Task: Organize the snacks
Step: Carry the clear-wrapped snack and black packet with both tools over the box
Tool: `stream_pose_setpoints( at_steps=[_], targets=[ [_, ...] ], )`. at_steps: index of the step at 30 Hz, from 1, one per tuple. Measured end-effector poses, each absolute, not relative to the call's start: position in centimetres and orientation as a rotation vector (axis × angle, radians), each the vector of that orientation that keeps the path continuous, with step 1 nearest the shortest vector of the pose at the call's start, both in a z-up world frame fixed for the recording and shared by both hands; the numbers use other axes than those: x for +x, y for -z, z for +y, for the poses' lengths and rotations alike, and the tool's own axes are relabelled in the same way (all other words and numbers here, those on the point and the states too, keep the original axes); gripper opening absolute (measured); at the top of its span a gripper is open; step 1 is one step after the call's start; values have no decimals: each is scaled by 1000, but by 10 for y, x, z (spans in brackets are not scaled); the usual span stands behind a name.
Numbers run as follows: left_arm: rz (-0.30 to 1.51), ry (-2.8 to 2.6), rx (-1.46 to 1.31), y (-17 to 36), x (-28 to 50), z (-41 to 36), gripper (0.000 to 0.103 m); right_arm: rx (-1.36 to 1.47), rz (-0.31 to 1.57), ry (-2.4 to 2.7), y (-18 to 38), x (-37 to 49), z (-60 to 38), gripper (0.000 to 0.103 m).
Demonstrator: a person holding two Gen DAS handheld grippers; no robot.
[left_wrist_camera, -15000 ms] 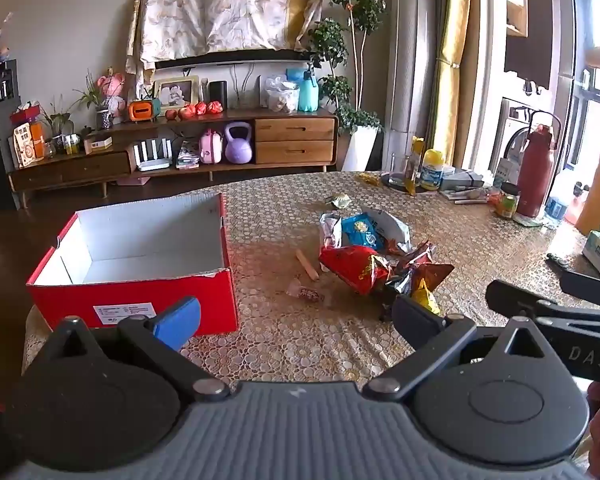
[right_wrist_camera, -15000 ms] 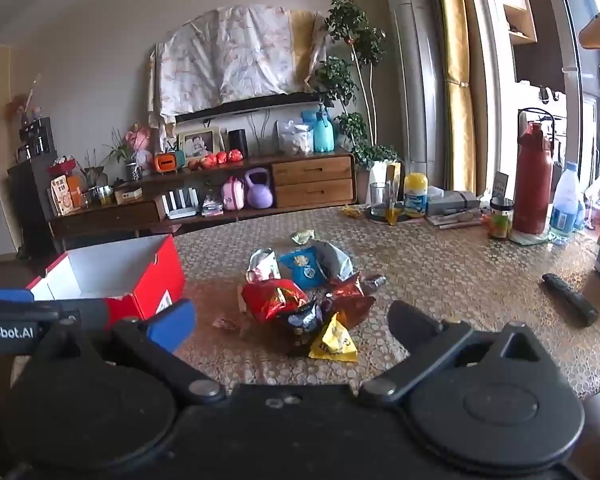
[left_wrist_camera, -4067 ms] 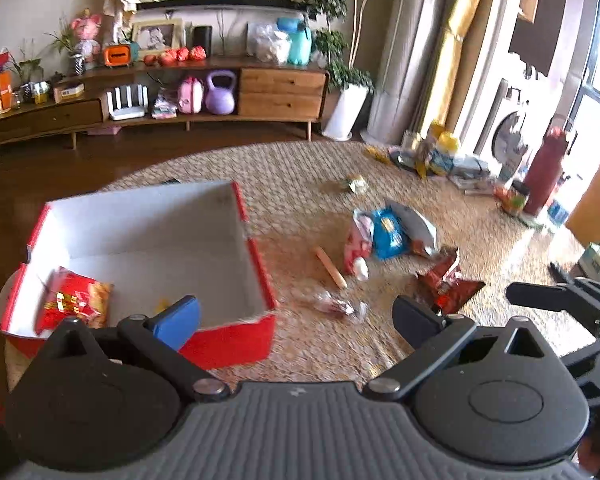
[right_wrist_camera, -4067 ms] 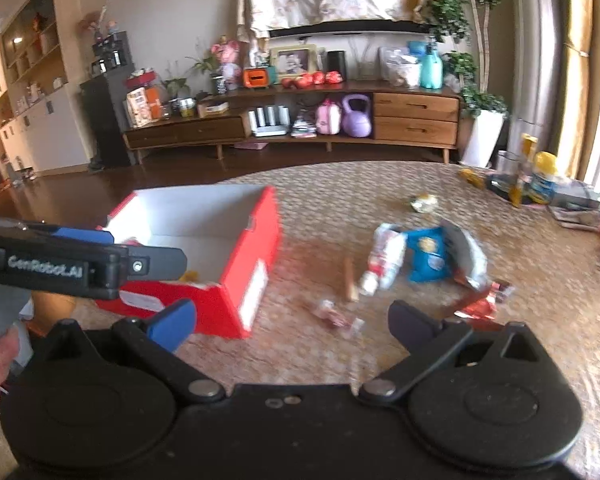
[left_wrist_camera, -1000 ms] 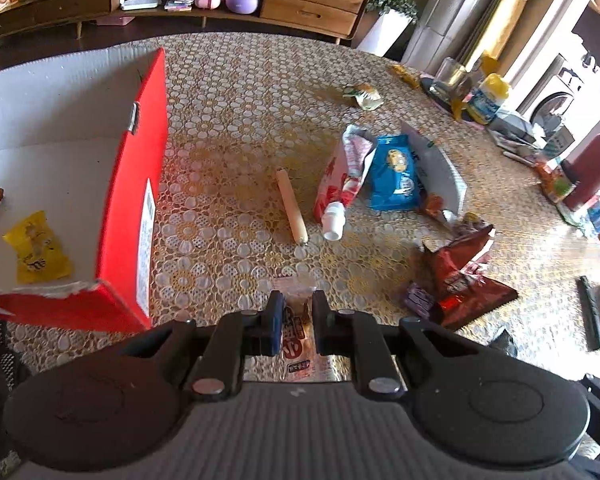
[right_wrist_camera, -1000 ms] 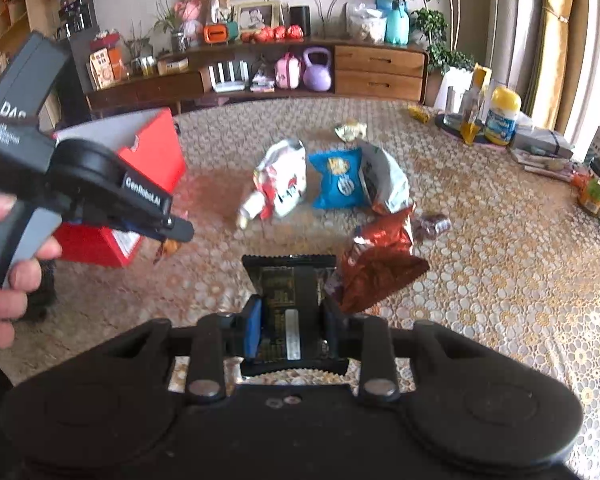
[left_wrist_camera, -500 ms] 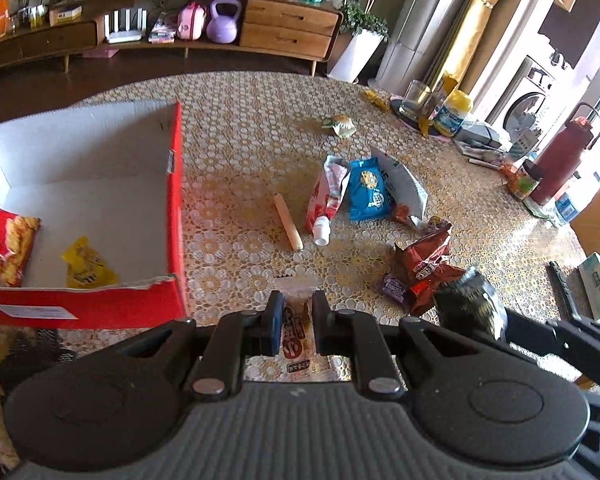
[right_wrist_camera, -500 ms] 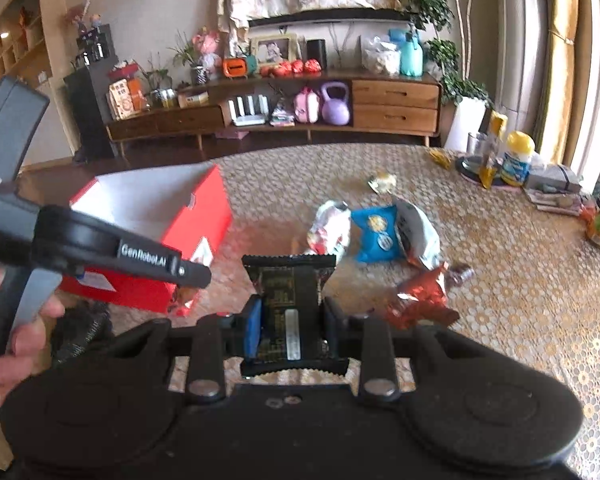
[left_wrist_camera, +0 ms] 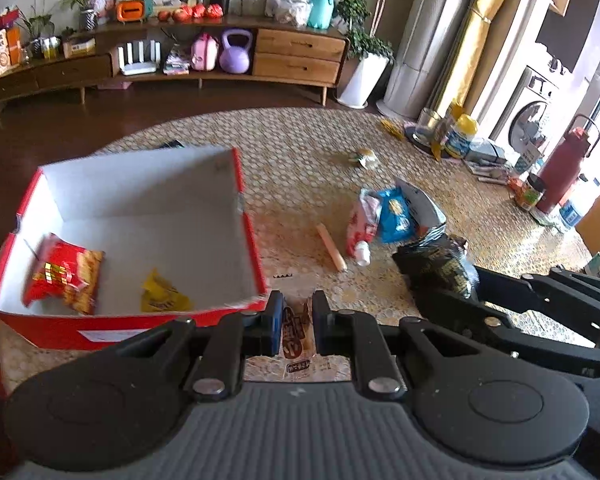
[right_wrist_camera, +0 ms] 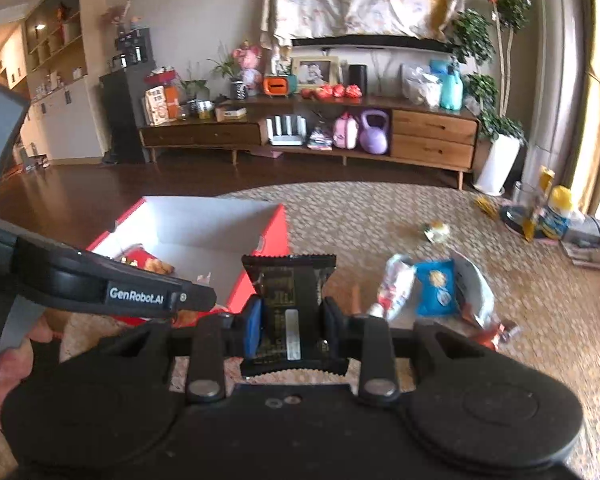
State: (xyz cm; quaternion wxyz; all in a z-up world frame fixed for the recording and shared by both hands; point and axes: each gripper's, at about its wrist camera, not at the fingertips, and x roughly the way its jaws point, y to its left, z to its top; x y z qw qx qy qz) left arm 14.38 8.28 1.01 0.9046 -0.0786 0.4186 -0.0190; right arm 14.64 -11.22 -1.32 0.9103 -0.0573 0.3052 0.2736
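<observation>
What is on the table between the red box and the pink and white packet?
A thin tan snack stick lies between the red box and the pink and white packet, seen in the left wrist view.

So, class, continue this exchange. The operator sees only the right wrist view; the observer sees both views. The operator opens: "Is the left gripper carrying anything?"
Observer: Yes. The left gripper is shut on a small clear-wrapped snack.
Operator: My right gripper grips the dark packet, and I see one red packet in the red box. Anything else inside?
Observer: A yellow packet lies on the box floor, apart from the red one.
Operator: What's past my right edge?
Observer: A dark red flask stands upright near the table edge.
</observation>
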Motion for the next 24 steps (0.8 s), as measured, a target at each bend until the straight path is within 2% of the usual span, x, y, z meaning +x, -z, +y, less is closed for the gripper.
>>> stream_pose_setpoints(
  at_steps=[14, 24],
  targets=[
    [821, -54, -150, -32, 137, 154, 15, -155, 630, -655, 8, 157, -38, 30],
    [840, -145, -145, -23, 151, 211, 15, -189, 667, -681, 25, 171, 10, 30]
  ],
)
